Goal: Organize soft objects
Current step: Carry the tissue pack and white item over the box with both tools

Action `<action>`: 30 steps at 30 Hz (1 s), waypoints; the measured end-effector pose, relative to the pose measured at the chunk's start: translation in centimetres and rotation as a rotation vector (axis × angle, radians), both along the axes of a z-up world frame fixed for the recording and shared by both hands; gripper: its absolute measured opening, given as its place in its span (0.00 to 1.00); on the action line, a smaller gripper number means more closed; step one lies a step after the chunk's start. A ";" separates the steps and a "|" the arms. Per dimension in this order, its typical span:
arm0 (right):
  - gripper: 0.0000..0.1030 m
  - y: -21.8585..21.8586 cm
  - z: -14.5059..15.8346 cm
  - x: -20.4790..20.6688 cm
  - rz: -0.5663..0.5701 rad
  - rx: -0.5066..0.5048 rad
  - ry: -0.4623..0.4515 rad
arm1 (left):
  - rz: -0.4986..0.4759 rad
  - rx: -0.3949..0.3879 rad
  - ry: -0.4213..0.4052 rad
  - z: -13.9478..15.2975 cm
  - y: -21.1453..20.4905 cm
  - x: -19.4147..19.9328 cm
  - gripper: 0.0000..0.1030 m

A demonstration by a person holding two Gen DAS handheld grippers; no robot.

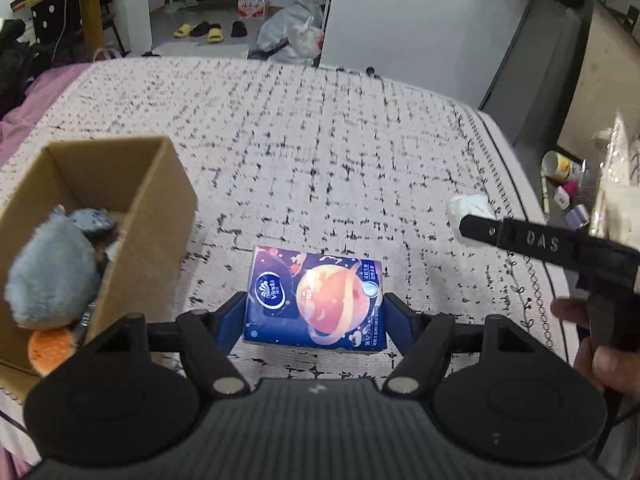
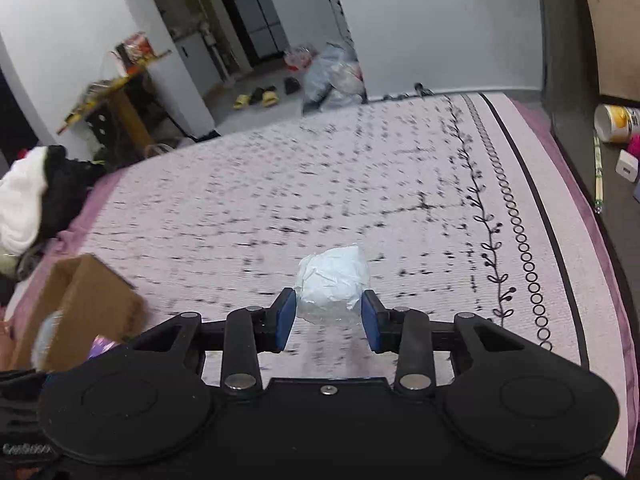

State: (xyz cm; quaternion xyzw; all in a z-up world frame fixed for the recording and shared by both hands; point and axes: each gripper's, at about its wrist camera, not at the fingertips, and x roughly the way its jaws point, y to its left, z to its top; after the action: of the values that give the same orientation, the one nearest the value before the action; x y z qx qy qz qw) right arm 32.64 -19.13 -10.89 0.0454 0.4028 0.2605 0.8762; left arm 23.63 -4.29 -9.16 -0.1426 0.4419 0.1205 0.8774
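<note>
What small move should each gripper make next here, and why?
Probably carry the tissue pack, which the left gripper clamps, left over the open cardboard box already holding a plush toy. The right gripper straddles the white wad and should likely close.

I am seeing a dark blue tissue pack [image 1: 315, 300] with an orange planet on it. The box [image 1: 120, 216] is brown, the fluffy toy [image 1: 52, 268] is grey-blue, the wrapped ball [image 2: 332, 284] is white, and the bed cover [image 1: 320, 140] is showing black dashes on white.
</note>
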 end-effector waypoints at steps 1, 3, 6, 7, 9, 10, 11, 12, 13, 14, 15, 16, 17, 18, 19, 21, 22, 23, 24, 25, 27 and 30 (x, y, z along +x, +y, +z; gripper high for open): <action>0.35 0.0 0.4 -0.5 0.004 0.009 0.000 | 0.002 -0.002 -0.008 0.5 0.2 -0.3 0.69; 0.35 0.1 1.1 -1.6 0.007 0.028 0.005 | 0.003 0.001 -0.021 1.3 0.6 -0.9 0.69; 0.35 0.5 2.0 -2.9 0.014 0.018 -0.010 | 0.002 0.001 -0.042 2.3 1.1 -1.6 0.69; 0.35 0.6 2.3 -3.3 0.017 0.016 -0.014 | 0.001 0.002 -0.050 2.7 1.2 -1.9 0.69; 0.35 0.9 2.8 -3.7 0.022 0.022 -0.013 | 0.003 0.009 -0.064 3.3 1.6 -2.5 0.69; 0.35 1.1 3.0 -4.0 0.027 0.026 -0.014 | 0.005 0.010 -0.068 3.6 1.9 -2.8 0.69; 0.35 1.3 3.2 -4.2 0.030 0.028 -0.017 | 0.009 0.008 -0.072 3.8 2.2 -3.0 0.69; 0.35 1.3 3.3 -4.4 0.032 0.029 -0.019 | 0.016 0.005 -0.075 4.0 2.6 -3.3 0.69; 0.35 1.4 3.5 -4.5 0.034 0.031 -0.019 | 0.025 0.004 -0.077 4.3 3.0 -3.5 0.69; 0.35 1.6 3.6 -4.7 0.036 0.034 -0.018 | 0.032 0.004 -0.078 4.4 3.4 -3.8 0.69; 0.35 1.8 3.7 -5.0 0.038 0.037 -0.017 | 0.037 0.006 -0.079 4.6 3.8 -4.2 0.69; 0.35 2.0 3.9 -5.2 0.043 0.040 -0.016 | 0.046 0.011 -0.081 4.8 4.3 -4.5 0.69; 0.35 2.1 4.0 -5.3 0.049 0.041 -0.018 | 0.054 0.014 -0.081 4.9 4.8 -4.7 0.69; 0.35 2.4 4.2 -5.5 0.054 0.040 -0.021 | 0.060 0.015 -0.080 5.0 5.2 -5.0 0.69; 0.35 2.7 4.3 -5.7 0.059 0.040 -0.024 | 0.067 0.017 -0.078 5.0 5.7 -5.2 0.69; 0.35 3.1 4.6 -6.1 0.066 0.040 -0.030 | 0.083 0.022 -0.076 5.2 6.6 -5.8 0.69; 0.35 3.3 4.7 -6.3 0.070 0.042 -0.032 | 0.090 0.024 -0.076 5.2 7.0 -6.1 0.69; 0.35 3.6 4.8 -6.5 0.074 0.044 -0.033 | 0.096 0.025 -0.076 5.2 7.4 -6.3 0.69; 0.35 3.8 4.9 -6.7 0.077 0.045 -0.034 | 0.105 0.025 -0.076 5.2 7.9 -6.5 0.69; 0.35 4.1 5.0 -6.8 0.079 0.044 -0.035 | 0.114 0.024 -0.076 5.1 8.4 -6.7 0.69; 0.35 4.7 5.2 -7.0 0.086 0.042 -0.038 | 0.125 0.022 -0.074 5.1 9.2 -7.1 0.69; 0.35 5.6 5.4 -7.4 0.101 0.040 -0.040 | 0.137 0.020 -0.072 4.8 10.3 -7.7 0.69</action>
State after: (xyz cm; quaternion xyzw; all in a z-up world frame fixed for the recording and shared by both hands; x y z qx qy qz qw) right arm 25.25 -13.58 -5.53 0.0373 0.3816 0.3131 0.8689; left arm 15.95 6.01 -4.31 -0.1681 0.3980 0.1796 0.8838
